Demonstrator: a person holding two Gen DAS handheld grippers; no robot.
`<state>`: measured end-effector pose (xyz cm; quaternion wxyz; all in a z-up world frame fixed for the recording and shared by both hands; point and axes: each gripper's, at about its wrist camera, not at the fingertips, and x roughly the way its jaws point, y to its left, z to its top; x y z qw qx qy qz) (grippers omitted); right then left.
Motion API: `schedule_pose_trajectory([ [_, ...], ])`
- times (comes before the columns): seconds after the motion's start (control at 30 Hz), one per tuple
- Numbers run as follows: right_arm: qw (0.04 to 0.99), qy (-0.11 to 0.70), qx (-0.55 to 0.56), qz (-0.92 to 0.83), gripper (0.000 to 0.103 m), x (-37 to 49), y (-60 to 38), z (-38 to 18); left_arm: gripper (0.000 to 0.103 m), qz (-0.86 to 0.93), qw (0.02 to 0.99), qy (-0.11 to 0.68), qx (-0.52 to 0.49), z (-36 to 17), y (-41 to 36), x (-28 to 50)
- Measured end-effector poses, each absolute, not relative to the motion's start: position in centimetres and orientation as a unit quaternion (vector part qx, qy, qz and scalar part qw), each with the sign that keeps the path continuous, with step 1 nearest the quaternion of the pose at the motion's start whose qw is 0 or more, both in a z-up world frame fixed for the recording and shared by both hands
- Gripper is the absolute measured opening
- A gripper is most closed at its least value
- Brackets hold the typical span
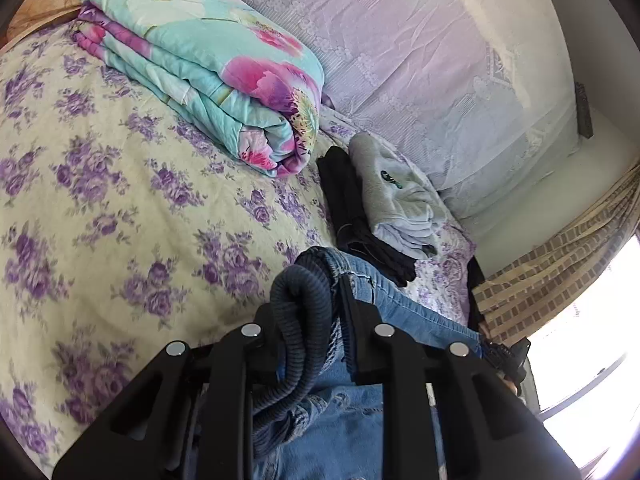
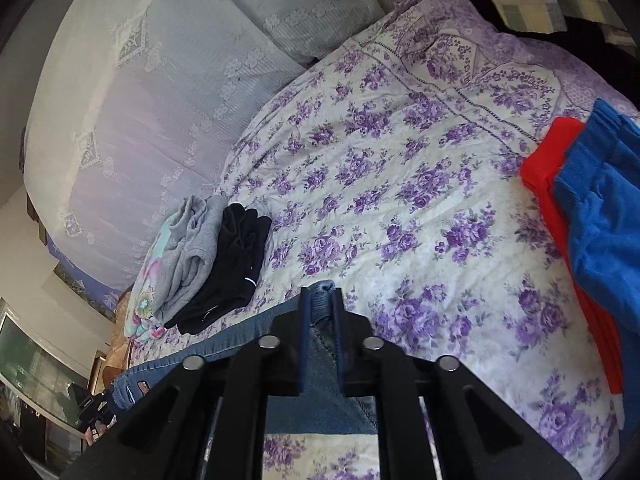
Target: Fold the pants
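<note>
- Jaws of the left gripper (image 1: 316, 280) are clenched on the jeans (image 1: 384, 300) at a ribbed dark band, seemingly the waistband, which bulges between the fingers.
- Jaws of the right gripper (image 2: 320, 300) are clamped on a blue denim edge of the same jeans (image 2: 320, 396), a corner poking out past the fingertips.
- Denim stretches between both grippers, held above the bed (image 1: 120, 184) near its front edge.
- Step in hand, as I judge it: lifting the pants to fold.
- Next move likely calls for carrying both held ends over together, keeping the cloth taut, then laying it flat.
- Folded grey and black clothes (image 2: 224, 256) lie toward the far edge.
</note>
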<state>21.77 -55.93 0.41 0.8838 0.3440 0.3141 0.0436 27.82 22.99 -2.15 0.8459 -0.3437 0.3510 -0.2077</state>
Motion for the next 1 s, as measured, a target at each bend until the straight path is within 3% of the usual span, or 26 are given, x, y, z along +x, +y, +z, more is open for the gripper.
schedule_pose_trajectory([
  [0.37, 0.885, 0.298, 0.353, 0.050, 0.008, 9.9, -54.9, -1.0, 0.019, -0.234, 0.841, 0.345, -0.344, -3.3, 23.4, 19.4],
  [0.43, 0.890, 0.287, 0.352, 0.037, 0.000, 8.0, -55.1, -0.9, 0.019, -0.232, 0.844, 0.349, -0.336, -3.4, 23.2, 18.1],
  [0.6, 0.887, 0.281, 0.365, 0.023, 0.000, 3.8, -56.9, -1.2, 0.020, -0.235, 0.850, 0.353, -0.312, -3.6, 22.6, 15.1],
  [0.9, 0.802, 0.320, 0.493, 0.108, 0.005, 2.7, -50.4, -5.6, 0.020, -0.232, 0.856, 0.353, -0.298, -3.9, 21.8, 13.4],
  [0.97, 0.778, 0.336, 0.522, 0.099, 0.021, 3.6, -49.1, -6.9, 0.020, -0.232, 0.855, 0.356, -0.297, -3.9, 21.8, 13.5],
  [1.0, 0.768, 0.337, 0.537, 0.093, 0.045, 4.0, -48.7, -7.4, 0.020, -0.233, 0.855, 0.357, -0.297, -3.9, 21.8, 13.4],
])
